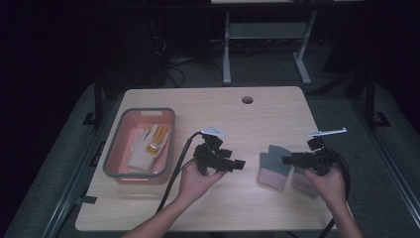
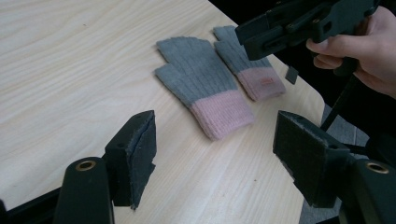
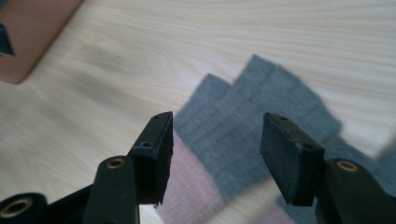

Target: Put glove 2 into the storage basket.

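Two grey knit gloves with pink cuffs lie side by side on the wooden table, one point(image 1: 274, 168) left of the other point(image 1: 300, 179). My right gripper point(image 1: 286, 160) hovers just over them, pointing left, jaws open and empty. In the right gripper view its jaws point(image 3: 217, 149) frame the grey fingers of a glove point(image 3: 261, 107) below. My left gripper point(image 1: 237, 164) points right toward the gloves, open and empty, a short gap away. In the left gripper view its jaws point(image 2: 215, 154) stand wide before the nearer glove point(image 2: 201, 79) and the farther glove point(image 2: 243, 60), with the right gripper point(image 2: 245, 35) above them.
A pink bin with a grey rim point(image 1: 119, 129) stands at the table's left and holds a white and yellow glove point(image 1: 146, 148). A cable hole point(image 1: 247, 99) sits near the far edge. The bin's corner point(image 3: 32, 37) shows in the right gripper view. Dark floor and desk legs lie beyond.
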`<state>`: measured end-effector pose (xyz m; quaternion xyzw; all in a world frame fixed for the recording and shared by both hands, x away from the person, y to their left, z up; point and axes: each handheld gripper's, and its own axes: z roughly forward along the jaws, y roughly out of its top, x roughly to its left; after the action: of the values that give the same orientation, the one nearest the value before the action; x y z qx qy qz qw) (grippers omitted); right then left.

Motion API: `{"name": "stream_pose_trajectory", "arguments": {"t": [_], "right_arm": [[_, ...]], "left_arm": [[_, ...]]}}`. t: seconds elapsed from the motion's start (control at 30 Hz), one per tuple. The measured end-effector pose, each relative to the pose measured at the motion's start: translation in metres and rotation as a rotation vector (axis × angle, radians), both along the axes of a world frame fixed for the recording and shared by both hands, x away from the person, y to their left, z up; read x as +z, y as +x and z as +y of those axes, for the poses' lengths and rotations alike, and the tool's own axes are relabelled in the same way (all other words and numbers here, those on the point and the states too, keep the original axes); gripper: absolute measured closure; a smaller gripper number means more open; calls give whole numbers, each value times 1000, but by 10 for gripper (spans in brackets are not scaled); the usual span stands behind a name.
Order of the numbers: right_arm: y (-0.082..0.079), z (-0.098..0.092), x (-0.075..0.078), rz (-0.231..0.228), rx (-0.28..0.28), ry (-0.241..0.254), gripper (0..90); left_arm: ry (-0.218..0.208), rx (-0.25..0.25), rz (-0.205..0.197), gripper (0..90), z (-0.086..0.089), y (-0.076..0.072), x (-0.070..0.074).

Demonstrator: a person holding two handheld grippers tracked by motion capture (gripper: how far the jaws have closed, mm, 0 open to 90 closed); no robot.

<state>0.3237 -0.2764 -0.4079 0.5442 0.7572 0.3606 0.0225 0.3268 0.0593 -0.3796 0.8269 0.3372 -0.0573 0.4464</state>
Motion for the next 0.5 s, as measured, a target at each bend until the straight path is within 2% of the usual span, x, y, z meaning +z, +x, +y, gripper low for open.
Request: {"name": "stream_pose_trajectory", "arguments": {"t": [0.03,0.13,0.5], "right_arm": [[0,0,0,0,0,0,438],[-5,-7,-6,-3,-15,-51,450],[-18,-31,-20,-3,-71,-117,471]], "left_arm": [[0,0,0,298,0,0,0],[-5,-2,5,297,-3,-2,-4],[-3,-6,4,294,-7,-4,-9]]}}
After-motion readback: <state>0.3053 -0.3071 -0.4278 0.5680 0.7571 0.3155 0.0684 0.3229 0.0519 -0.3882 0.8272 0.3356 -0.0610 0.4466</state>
